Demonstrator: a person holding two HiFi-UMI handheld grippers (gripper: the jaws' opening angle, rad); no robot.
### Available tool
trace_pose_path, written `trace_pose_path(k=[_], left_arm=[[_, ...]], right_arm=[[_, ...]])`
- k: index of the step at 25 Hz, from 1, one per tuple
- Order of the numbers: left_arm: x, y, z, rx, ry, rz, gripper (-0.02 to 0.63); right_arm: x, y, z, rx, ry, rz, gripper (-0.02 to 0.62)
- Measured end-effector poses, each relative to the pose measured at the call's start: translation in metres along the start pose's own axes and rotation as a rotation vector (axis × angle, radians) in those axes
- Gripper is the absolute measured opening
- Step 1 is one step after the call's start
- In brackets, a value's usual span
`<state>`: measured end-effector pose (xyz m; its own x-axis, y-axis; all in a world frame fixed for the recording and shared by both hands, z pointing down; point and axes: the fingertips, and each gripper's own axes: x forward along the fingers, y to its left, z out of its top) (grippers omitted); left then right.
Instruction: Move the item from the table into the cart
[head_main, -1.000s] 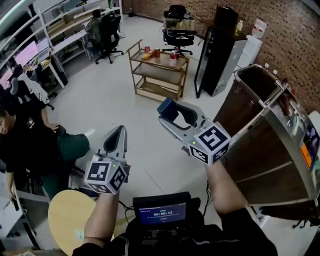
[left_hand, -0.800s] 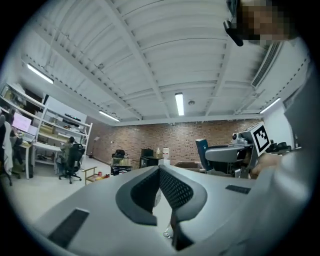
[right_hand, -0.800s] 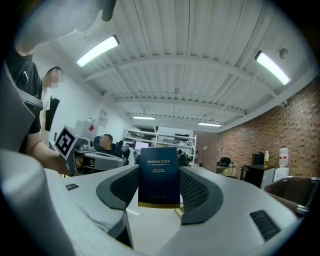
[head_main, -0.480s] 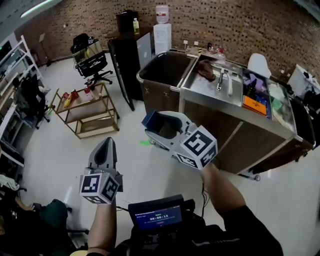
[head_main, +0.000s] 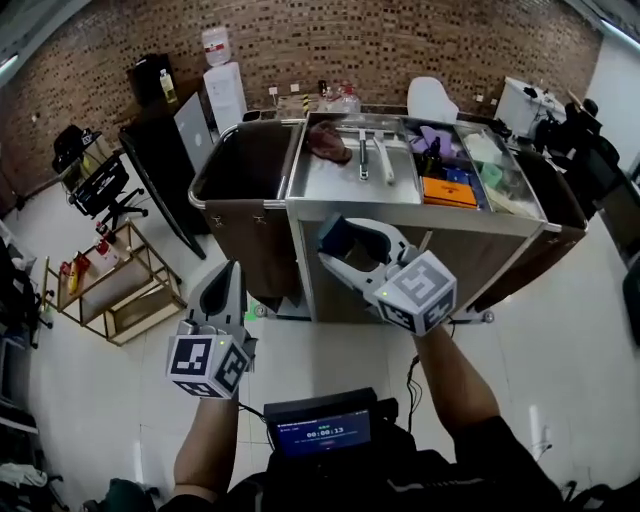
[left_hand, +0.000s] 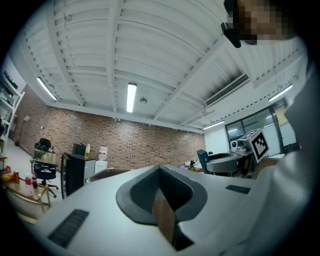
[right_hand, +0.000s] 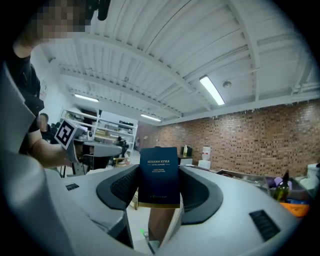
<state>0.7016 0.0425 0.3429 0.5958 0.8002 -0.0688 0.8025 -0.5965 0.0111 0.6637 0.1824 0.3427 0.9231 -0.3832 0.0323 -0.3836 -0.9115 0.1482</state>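
Steel-topped cart (head_main: 330, 186) on pale floor (head_main: 110, 400); on its top, brown rag (head_main: 328, 142), two tools (head_main: 363, 160), orange box (head_main: 448, 190).

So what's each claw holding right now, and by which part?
Right claw clamps the dark blue box by its two sides, upright. Left claw is shut, empty.

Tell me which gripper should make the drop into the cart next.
Right. The right gripper is clamped on the dark blue box and looks closer to the cart, which is straight ahead. The left gripper is shut with nothing between its jaws, so it has nothing to deliver.
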Motion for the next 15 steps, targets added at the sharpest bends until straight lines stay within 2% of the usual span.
trace_pose_path(k=[2, 7, 15], left_arm=[[0.029, 0.006, -0.002, 0.01, -0.002, -0.05, 0.003], [0.107, 0.01, -0.016, -0.01, 0.024, -0.112, 0.003], [0.215, -0.019, 0.002, 0.024, 0.03, -0.142, 0.003]], right_arm=[[0.009, -0.017, -0.004, -0.008, 0.017, -0.036, 0.247], [0.022, -0.079, -0.019, 0.012, 0.03, -0.109, 0.247], [0.025, -0.186, -0.005, 0.027, 0.014, -0.116, 0.247]])
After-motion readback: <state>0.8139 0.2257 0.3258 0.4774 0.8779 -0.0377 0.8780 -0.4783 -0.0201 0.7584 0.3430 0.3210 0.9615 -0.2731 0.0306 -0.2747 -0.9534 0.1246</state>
